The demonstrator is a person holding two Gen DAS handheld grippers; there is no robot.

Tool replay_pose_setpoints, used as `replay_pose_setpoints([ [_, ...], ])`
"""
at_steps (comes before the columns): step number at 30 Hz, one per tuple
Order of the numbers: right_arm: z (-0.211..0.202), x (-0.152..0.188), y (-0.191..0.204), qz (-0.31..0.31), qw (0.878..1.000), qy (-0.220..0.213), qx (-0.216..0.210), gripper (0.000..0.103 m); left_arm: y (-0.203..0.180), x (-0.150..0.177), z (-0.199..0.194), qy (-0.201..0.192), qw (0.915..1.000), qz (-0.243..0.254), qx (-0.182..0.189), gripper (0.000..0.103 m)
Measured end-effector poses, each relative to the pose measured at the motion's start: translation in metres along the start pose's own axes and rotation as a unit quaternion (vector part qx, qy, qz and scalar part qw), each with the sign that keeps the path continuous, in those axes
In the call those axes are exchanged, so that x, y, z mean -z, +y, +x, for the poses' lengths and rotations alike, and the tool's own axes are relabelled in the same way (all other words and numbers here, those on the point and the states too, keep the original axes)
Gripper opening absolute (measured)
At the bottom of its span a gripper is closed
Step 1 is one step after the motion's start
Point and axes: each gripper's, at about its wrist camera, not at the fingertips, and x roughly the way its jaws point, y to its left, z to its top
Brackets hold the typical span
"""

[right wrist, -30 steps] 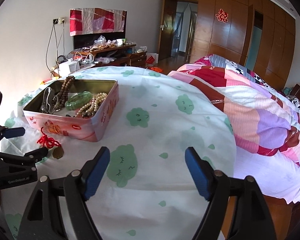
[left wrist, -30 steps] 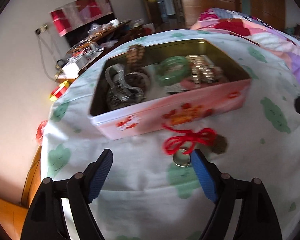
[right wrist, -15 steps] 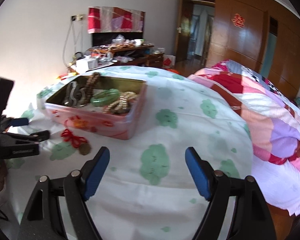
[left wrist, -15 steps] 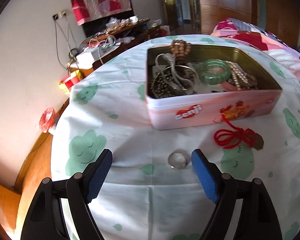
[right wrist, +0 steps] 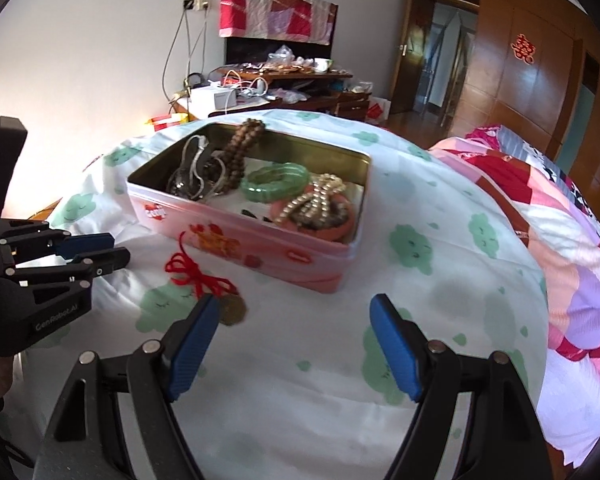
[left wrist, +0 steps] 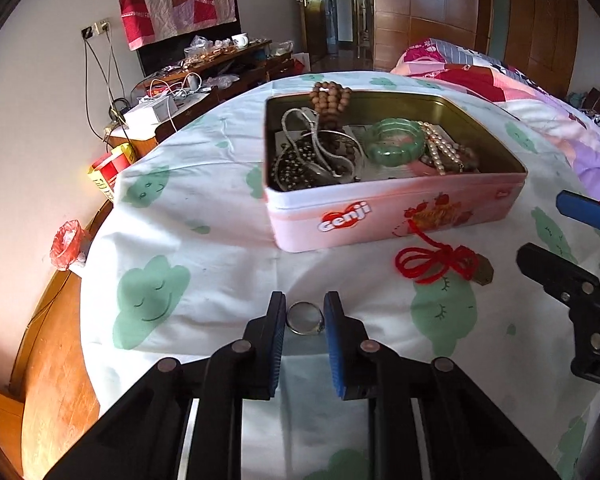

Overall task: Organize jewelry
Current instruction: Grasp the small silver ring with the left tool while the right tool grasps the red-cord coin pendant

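The silver ring (left wrist: pixel 305 318) lies on the bedsheet (left wrist: pixel 220 272) directly between the blue pads of the left gripper (left wrist: pixel 305 320), whose jaws have narrowed onto it, touching both sides. Ahead of it sits the pink tin (left wrist: pixel 380 216) of jewelry. The right gripper (right wrist: pixel 296 344) is spread wide, holding nothing, with the red cord charm (right wrist: pixel 200 276) just beside its left fingertip.

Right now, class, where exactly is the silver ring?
In the left wrist view the ring lies on the sheet between the left tool's fingers, in front of the pink tin.
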Motion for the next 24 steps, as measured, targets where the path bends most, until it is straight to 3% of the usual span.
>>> replay_pose_setpoints([
  [6, 0.012, -0.007, 0.013, -0.018, 1.0, 0.013, -0.011, 0.075, 0.004, -0.005, -0.008, -0.021, 0.9995, 0.007, -0.021, 0.02],
  [19, 0.039, -0.007, 0.024, -0.038, 0.996, 0.073, -0.044, 0.063, 0.013, -0.006, -0.001, -0.017, 0.9996, -0.006, -0.023, 0.02],
  [21, 0.039, -0.007, 0.022, -0.03, 0.995, 0.074, -0.053, 0.051, 0.014, -0.005, -0.001, -0.016, 0.9996, -0.007, -0.022, 0.02],
  [22, 0.039, -0.007, 0.022, -0.029, 0.995, 0.074, -0.062, 0.036, 0.014, -0.005, 0.0, -0.016, 0.9996, -0.007, -0.021, 0.02],
  [24, 0.036, -0.005, 0.025, -0.033, 0.995, 0.072, -0.067, 0.028, 0.013, -0.005, 0.0, -0.015, 0.9997, -0.006, -0.02, 0.02],
])
